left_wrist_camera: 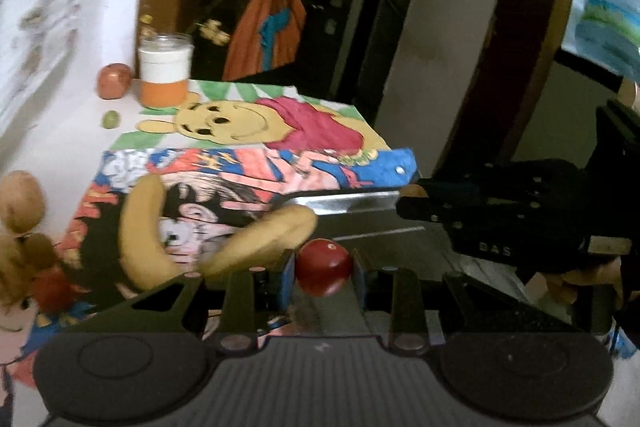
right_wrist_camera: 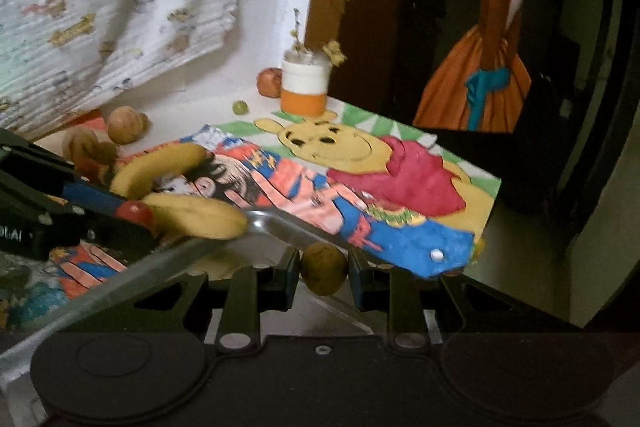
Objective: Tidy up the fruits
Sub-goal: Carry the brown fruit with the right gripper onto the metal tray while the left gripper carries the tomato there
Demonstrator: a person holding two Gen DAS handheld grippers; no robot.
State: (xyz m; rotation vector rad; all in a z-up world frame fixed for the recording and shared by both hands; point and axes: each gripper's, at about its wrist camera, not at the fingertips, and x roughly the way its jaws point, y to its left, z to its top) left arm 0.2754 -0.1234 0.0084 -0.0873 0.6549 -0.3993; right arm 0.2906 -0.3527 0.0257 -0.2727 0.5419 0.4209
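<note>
The table [right_wrist_camera: 256, 111] is white and mostly covered by two cartoon drawings: a bear sheet [right_wrist_camera: 384, 155] at the back and a comic sheet [right_wrist_camera: 304, 203] in front of it. Two bananas [left_wrist_camera: 148, 227] lie on the comic sheet, a steel tray [right_wrist_camera: 276, 231] just beside them. At the back stand a jar [left_wrist_camera: 165, 75], an orange fruit [left_wrist_camera: 114, 81] and a small green fruit [left_wrist_camera: 111, 119]. Brown fruits [right_wrist_camera: 124, 125] sit at the left edge.

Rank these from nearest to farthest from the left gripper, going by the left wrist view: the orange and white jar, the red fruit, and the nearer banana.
1. Red fruit, clamped in the left gripper.
2. Nearer banana, just left of it.
3. Orange and white jar, far back on the left.
</note>
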